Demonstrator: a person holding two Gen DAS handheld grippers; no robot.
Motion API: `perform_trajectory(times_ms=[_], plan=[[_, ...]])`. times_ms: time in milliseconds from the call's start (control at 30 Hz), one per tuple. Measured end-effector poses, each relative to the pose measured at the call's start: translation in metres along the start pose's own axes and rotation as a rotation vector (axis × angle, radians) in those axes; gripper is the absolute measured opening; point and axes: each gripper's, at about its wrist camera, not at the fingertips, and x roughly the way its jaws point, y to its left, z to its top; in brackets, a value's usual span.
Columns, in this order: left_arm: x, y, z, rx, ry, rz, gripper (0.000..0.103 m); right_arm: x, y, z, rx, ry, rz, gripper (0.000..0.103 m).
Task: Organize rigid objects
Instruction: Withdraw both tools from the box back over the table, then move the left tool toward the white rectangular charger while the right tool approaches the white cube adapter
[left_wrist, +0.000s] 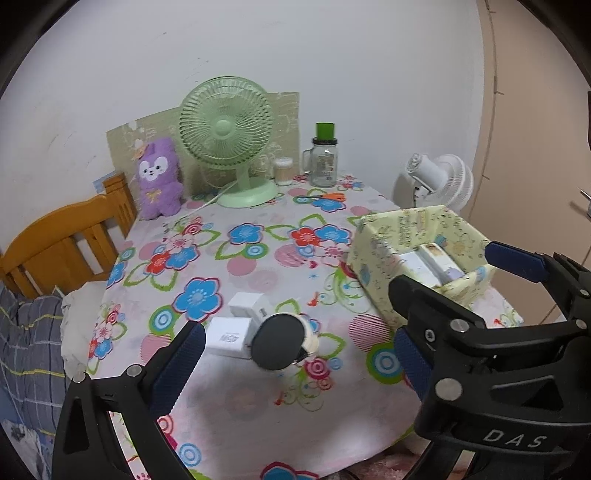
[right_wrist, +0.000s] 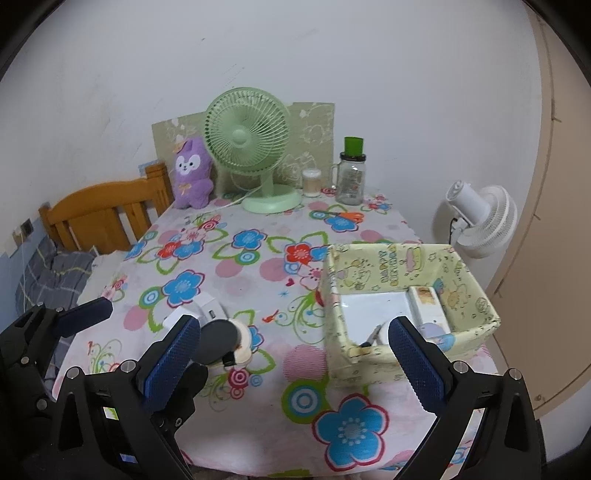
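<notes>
A round dark-lidded jar (left_wrist: 282, 341) lies on its side on the flowered tablecloth, next to two white charger blocks (left_wrist: 229, 336) (left_wrist: 249, 306). My left gripper (left_wrist: 299, 354) is open and empty, jaws wide on either side of the jar, above the table. A yellow patterned box (right_wrist: 410, 295) stands at the right and holds white boxes (right_wrist: 430, 304). My right gripper (right_wrist: 291, 354) is open and empty, between the jar (right_wrist: 221, 341) and the box. The left gripper's fingers (right_wrist: 86, 314) show at the lower left of the right wrist view.
At the back stand a green fan (left_wrist: 231, 136), a purple plush toy (left_wrist: 159, 177), a glass mug jar with a green top (left_wrist: 324, 158), a small cotton-swab jar (left_wrist: 283, 171) and orange scissors (left_wrist: 330, 195). A wooden bed frame (left_wrist: 62, 240) is left, a white fan (left_wrist: 439, 181) right.
</notes>
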Motion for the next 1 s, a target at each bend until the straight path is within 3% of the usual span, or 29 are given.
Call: perform_trajectory(times_ms=[467, 1000], plan=[[0.006, 0.03, -0.022, -0.002, 0.006, 0.0, 0.103, 0.011, 0.034, -0.016, -0.017, -0.01, 0.0, 0.103], [0.038, 0.057, -0.043, -0.042, 0.079, -0.02, 0.103, 0.047, 0.056, -0.032, -0.029, 0.031, 0.008, 0.103]])
